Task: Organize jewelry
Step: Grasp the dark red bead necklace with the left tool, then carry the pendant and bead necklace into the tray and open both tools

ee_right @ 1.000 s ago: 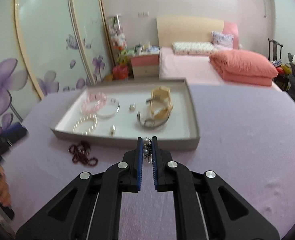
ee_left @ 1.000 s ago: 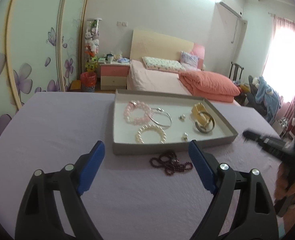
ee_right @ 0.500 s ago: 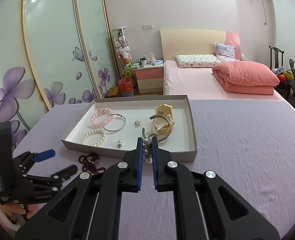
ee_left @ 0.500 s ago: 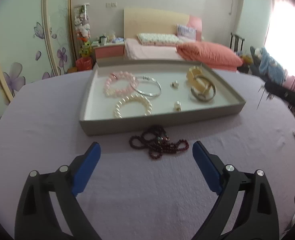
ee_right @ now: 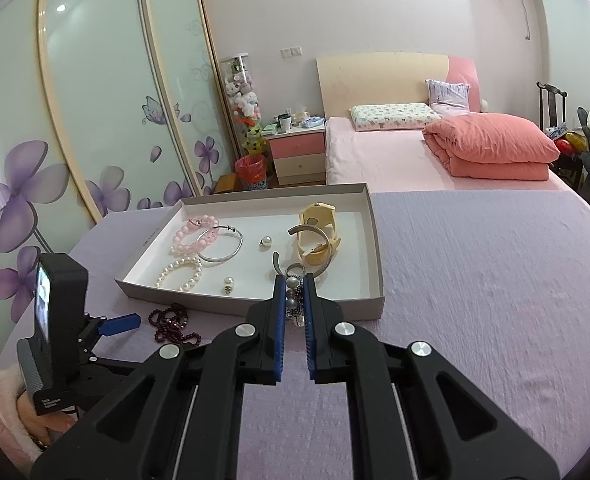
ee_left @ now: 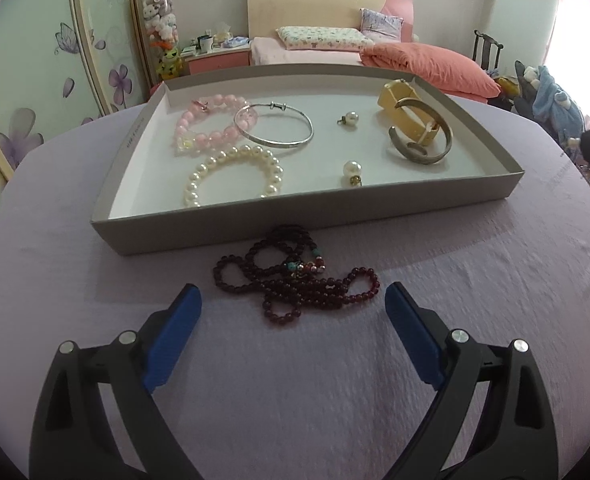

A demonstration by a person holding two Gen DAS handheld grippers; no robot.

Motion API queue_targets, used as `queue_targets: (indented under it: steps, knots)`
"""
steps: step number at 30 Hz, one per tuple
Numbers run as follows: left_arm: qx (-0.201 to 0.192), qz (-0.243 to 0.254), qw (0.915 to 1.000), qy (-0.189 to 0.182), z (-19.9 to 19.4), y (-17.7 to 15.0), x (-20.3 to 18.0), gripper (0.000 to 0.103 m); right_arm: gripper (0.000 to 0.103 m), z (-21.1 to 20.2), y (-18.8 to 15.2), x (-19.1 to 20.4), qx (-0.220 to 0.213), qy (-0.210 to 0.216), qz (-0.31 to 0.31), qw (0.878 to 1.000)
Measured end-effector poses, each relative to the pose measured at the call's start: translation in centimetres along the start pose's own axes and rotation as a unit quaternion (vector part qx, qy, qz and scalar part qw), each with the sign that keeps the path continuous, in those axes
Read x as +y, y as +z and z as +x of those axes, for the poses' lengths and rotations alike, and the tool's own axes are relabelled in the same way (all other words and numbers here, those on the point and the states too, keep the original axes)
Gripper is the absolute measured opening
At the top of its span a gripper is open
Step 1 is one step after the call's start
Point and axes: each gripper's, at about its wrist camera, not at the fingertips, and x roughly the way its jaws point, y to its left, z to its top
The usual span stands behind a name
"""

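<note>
Left wrist view: our left gripper [ee_left: 291, 304] gapes wide around dark beads [ee_left: 295, 276] at frame centre, below the tray [ee_left: 231, 224]; our right gripper [ee_right: 294, 292] pinches a pearl trinket [ee_right: 293, 302].

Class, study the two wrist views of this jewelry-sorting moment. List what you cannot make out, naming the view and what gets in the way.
1. The small beaded piece held in the right tool: right wrist view, its fingers cover most of it.
2. Printed text on the tray wall: both views, too small.
3. The near part of the white pearl bracelet: left wrist view, the tray's front wall cuts it off.
4. The right tool: left wrist view, only a dark tip at the edge.
</note>
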Motion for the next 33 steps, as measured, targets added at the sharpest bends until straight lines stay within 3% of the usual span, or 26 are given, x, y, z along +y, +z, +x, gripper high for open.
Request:
queue_targets:
  steps: [7,12,15,16,19,24,33]
  knots:
    - [0.002,-0.001,0.9998,0.018,0.7,0.9,-0.1,0.087,0.009,0.3,0.0,-0.1,0.001,0.006,0.006,1.000]
    - [-0.008,0.004,0.9998,0.016,0.6,1.2,-0.6,0.065,0.009,0.5,-0.2,-0.2,0.005,0.010,0.008,1.000]
    - [-0.015,0.011,0.9998,0.009,0.3,1.3,-0.8,0.034,0.009,0.6,-0.3,-0.2,0.007,0.012,0.010,1.000]
    - [-0.015,0.012,0.9998,0.004,0.3,1.3,-0.9,0.020,0.009,0.6,-0.3,-0.2,0.008,0.013,0.010,1.000]
    - [-0.018,0.008,0.9997,-0.017,-0.3,1.2,-0.4,0.011,0.009,0.4,-0.2,0.0,0.008,0.015,0.010,1.000]
    - [-0.038,0.006,0.9981,-0.048,-2.5,0.5,0.5,0.009,0.009,-0.3,0.0,0.5,-0.001,0.016,0.009,1.000]
    - [-0.133,0.002,0.9878,-0.081,-10.8,1.9,1.7,0.009,0.009,-1.9,0.9,1.9,-0.028,0.027,0.004,0.999]
